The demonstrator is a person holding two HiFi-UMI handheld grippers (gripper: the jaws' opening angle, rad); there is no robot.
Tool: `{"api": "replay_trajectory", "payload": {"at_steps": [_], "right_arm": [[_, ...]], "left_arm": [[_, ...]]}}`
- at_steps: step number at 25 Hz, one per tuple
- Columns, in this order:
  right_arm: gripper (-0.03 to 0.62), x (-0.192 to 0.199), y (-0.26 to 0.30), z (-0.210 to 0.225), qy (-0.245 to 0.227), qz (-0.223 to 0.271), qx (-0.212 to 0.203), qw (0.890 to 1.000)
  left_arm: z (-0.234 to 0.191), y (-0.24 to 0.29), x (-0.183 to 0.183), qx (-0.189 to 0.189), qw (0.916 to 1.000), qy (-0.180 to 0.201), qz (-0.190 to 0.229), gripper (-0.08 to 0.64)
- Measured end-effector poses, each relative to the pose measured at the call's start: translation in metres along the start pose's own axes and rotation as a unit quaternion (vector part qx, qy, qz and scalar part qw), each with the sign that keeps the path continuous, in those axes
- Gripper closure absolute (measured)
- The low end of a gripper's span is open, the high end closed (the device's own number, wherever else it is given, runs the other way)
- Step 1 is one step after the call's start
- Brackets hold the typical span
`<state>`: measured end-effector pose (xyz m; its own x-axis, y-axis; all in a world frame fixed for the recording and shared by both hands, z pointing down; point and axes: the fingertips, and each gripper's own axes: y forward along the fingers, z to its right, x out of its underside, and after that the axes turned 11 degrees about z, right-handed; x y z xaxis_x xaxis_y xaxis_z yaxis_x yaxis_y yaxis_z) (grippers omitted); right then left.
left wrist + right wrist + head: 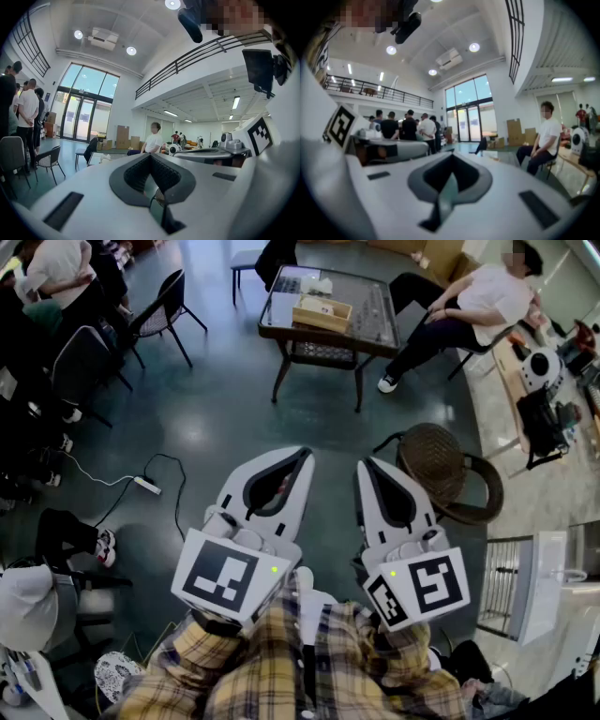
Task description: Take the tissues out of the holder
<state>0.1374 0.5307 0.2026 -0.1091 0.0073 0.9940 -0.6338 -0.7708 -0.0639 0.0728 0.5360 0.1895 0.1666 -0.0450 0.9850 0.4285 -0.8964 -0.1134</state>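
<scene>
Over glossy dark-green floor: left gripper (302,457) and right gripper (367,467), white wedge-shaped shells with dark ribbed pads, both pressed together on nothing. Well apart, ahead, a boxy wooden holder (322,313) sits on a glass-topped table (370,310) — tissues too small to make out. Round wicker chair (450,474) nearer, right.

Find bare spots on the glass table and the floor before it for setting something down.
On the table, the strip right of the wooden holder is bare; its far left corner is cluttered. The floor in front of the table is open, bordered by the power strip left and the wicker chair right. Black chairs and a seated person crowd the sides.
</scene>
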Motion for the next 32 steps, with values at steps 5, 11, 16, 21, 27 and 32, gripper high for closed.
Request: {"api": "replay_trajectory", "payload": {"at_steps": [5, 11, 16, 21, 27, 32], "right_arm": [[0.584, 0.001, 0.002, 0.001, 0.0, 0.0, 0.0, 1.0], [0.584, 0.0, 0.002, 0.0, 0.002, 0.004, 0.003, 1.0], [0.584, 0.0, 0.005, -0.001, 0.005, 0.002, 0.005, 1.0], [0.584, 0.004, 0.008, -0.007, 0.006, -0.002, 0.009, 1.0], [0.584, 0.007, 0.021, -0.014, 0.0, 0.001, 0.017, 1.0], [0.584, 0.007, 0.039, -0.023, -0.002, 0.004, 0.018, 1.0]], "left_arm": [[-0.003, -0.001, -0.001, -0.004, 1.0, 0.001, 0.0, 0.552], [-0.004, -0.002, -0.001, -0.005, 1.0, 0.002, -0.001, 0.552], [-0.008, -0.004, -0.001, -0.007, 1.0, 0.0, -0.004, 0.552], [-0.016, -0.009, 0.001, -0.005, 1.0, 0.0, -0.007, 0.552], [-0.034, -0.015, 0.002, -0.005, 0.9999, 0.001, -0.009, 0.552], [-0.055, -0.018, -0.003, -0.005, 1.0, 0.005, -0.005, 0.552]]}}
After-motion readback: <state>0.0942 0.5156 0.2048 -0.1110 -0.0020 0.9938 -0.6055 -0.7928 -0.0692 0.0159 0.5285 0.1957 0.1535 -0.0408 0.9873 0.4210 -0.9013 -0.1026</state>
